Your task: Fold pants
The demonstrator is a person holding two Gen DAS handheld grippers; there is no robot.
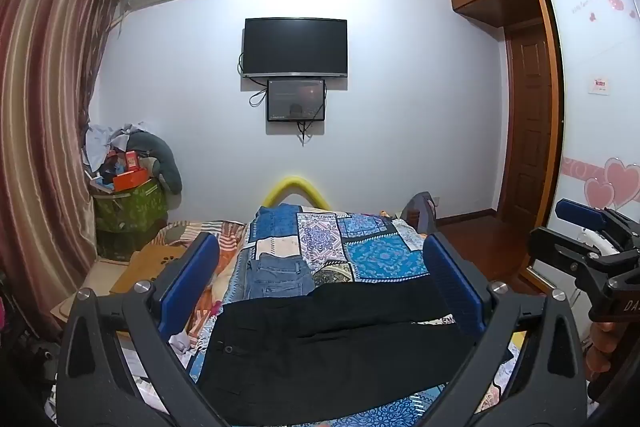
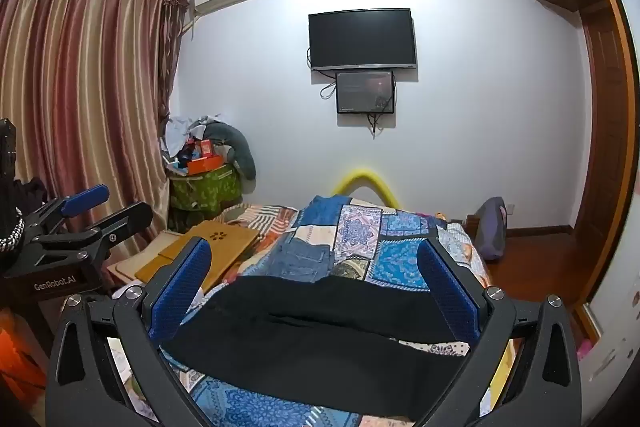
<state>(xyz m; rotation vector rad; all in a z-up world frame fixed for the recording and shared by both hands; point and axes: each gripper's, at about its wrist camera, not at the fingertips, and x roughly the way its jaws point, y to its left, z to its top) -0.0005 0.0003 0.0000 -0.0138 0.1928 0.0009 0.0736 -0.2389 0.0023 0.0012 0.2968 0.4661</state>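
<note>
Black pants (image 1: 320, 339) lie spread across the patchwork bed cover (image 1: 360, 239), waist with a button to the left; they also show in the right wrist view (image 2: 320, 343). My left gripper (image 1: 320, 267) is open, held above the pants, its blue pads (image 1: 192, 275) wide apart and empty. My right gripper (image 2: 316, 267) is open too, hovering above the pants with nothing between its pads (image 2: 448, 291). Each gripper shows at the edge of the other's view: the right gripper (image 1: 588, 239) and the left gripper (image 2: 80, 223).
Folded blue jeans (image 1: 280, 275) lie on the bed beyond the black pants. A wooden lap board (image 2: 216, 251) sits at the bed's left side. A cluttered green box (image 1: 128, 203) stands by the curtain. A wardrobe and door (image 1: 528, 131) are on the right.
</note>
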